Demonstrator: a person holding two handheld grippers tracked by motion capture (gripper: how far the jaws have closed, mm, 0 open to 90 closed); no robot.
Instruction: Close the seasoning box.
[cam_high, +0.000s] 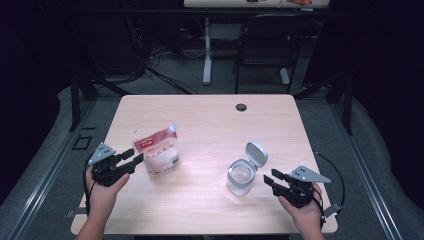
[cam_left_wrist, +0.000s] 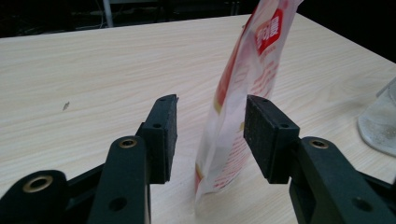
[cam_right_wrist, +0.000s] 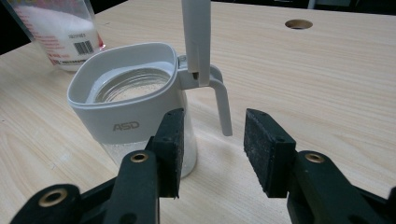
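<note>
- Pouch (cam_high: 161, 151), white and red with a barcode panel, stands upright on the left half of the desk (cam_high: 210, 115), its sealed top corner tilted toward the far side.
- Left tool (cam_high: 136, 155) lies level at the pouch's left edge, held in the person's left hand (cam_high: 104, 192); its jaws are spread wide.
- In the left gripper view the pouch's thin edge (cam_left_wrist: 233, 116) stands between the two pads (cam_left_wrist: 268, 140). The right pad is just beside or brushing the film; the left pad stands clear of it, with bare desk showing in the gap. No squeeze is visible on the pouch.
- Clear jar (cam_high: 241, 177) with a white collar stands on the right half of the desk, its hinged lid (cam_high: 256, 152) flipped up and open.
- Right tool (cam_high: 272, 176), held in the right hand (cam_high: 305, 210), sits just beside the jar's right side, jaws wide apart.
- In the right gripper view the jar (cam_right_wrist: 135, 112) is in front of the left pad (cam_right_wrist: 170, 149), and the white lid lever (cam_right_wrist: 223, 109) hangs ahead of the gap between the pads; neither pad presses on anything.
</note>
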